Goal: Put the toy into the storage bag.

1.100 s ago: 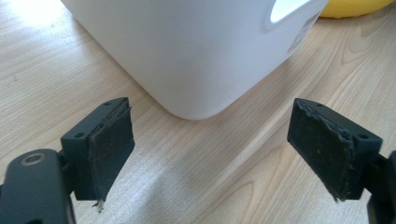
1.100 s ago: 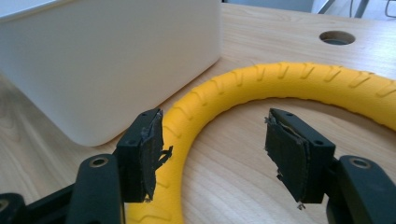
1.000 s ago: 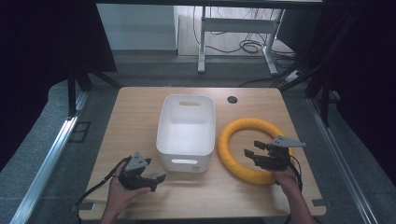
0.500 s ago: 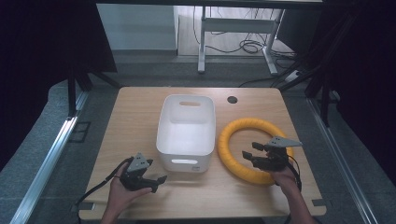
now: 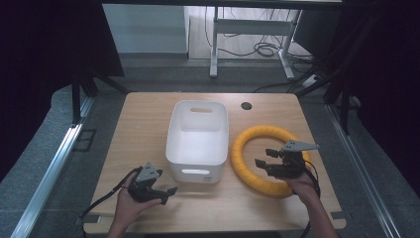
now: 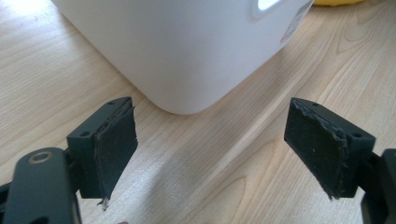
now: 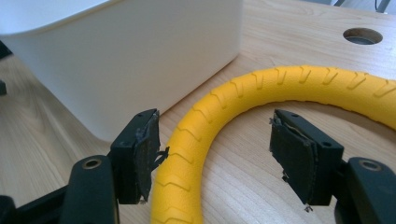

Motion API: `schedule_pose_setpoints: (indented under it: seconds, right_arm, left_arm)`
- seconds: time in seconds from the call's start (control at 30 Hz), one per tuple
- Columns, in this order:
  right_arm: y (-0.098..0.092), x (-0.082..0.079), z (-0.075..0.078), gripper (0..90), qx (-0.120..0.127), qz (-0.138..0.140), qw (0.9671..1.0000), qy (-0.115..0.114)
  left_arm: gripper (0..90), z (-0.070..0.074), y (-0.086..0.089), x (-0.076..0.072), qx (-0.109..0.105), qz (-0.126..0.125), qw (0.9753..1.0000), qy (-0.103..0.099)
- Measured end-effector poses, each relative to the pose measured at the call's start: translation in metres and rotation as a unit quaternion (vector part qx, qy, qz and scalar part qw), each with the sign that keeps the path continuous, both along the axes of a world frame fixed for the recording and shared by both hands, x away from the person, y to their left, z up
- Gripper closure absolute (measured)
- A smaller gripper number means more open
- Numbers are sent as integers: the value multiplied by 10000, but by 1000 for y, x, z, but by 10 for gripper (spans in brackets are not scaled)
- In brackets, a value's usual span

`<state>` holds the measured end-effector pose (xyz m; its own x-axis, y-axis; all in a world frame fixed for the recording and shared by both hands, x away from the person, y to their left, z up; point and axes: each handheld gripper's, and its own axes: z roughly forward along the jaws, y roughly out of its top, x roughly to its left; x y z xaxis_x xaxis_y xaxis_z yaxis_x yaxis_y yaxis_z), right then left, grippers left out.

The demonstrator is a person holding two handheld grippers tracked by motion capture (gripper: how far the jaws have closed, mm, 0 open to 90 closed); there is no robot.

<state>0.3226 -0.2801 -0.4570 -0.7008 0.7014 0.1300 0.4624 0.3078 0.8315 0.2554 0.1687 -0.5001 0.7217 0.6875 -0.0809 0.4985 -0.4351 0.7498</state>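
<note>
Our right tongs (image 7: 215, 158) at the yellow ring (image 7: 299, 86)
Both tongs spread; the right straddle the ring's near-left arc, our left tongs (image 6: 210, 144) face the white bin (image 6: 187, 46).

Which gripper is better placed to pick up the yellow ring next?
Right. The right gripper is open with the yellow ring between its jaws. The left gripper is open by the white bin, across from the ring.

Setting: lab or test room. Evidence: wooden tabletop (image 5: 148, 129) with cable hole (image 5: 246, 105), flanked by black curtains (image 5: 54, 44); grey floor; metal-framed desk (image 5: 247, 29) behind, loose cables (image 5: 262, 47) beneath it.
</note>
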Motion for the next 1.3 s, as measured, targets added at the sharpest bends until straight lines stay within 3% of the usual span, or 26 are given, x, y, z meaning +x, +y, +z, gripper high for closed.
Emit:
schedule_pose_setpoints:
  seconds: [0.13, 0.2, 0.43, 0.47, 0.6, 0.63, 0.7, 0.9, 0.97, 1.0, 1.07, 1.1, 1.13, 1.17, 1.3]
  right_arm:
    - [8, 5, 9, 340, -420, 263, 9986, 180]
    - [15, 8, 11, 343, -708, 433, 9960, 340]
    - [25, 14, 10, 348, -1012, 637, 9909, 614]
    - [30, 16, 9, 348, -1163, 694, 9885, 675]
    - [37, 18, 7, 349, -1338, 785, 9847, 787]
    - [42, 20, 5, 356, -1505, 814, 9813, 882]
    - [43, 22, 4, 358, -1566, 817, 9801, 908]
    - [54, 27, -4, 365, -2004, 940, 9676, 1216]
    - [58, 28, -5, 364, -2176, 1028, 9620, 1288]
    - [63, 28, -7, 363, -2312, 1090, 9569, 1381]
    - [64, 28, -7, 363, -2359, 1100, 9550, 1421]
    - [67, 28, -9, 363, -2477, 1153, 9511, 1441]
    - [71, 29, -12, 361, -2636, 1197, 9452, 1510]
    - [71, 29, -12, 361, -2636, 1197, 9452, 1510]
    - [76, 30, -19, 362, -2884, 1235, 9358, 1605]
  left_arm:
    - [171, -1, -4, 0, 48, -75, 10000, 38]
    - [171, -2, -5, 0, 46, -85, 9999, 47]
    - [172, -2, -6, 0, 68, -122, 9999, 53]
    - [172, -2, -6, 0, 82, -111, 9999, 55]
    - [172, -2, -6, 0, 102, -104, 9999, 63]
    - [172, -2, -7, 0, 109, -104, 9999, 73]
    - [172, -2, -7, 0, 113, -106, 9998, 83]
    - [172, -1, -6, 0, 86, -96, 9999, 69]
    - [171, 0, -5, -1, 65, -79, 9999, 56]
    - [172, 1, -4, -1, 54, -76, 9999, 50]
    - [172, 1, -4, -1, 55, -74, 9999, 47]
    - [172, 1, -4, -1, 58, -73, 9999, 46]
    - [171, 1, -4, -1, 61, -76, 9999, 48]
    - [171, 1, -4, -1, 61, -76, 9999, 48]
    - [171, 0, -5, -1, 63, -85, 9999, 58]
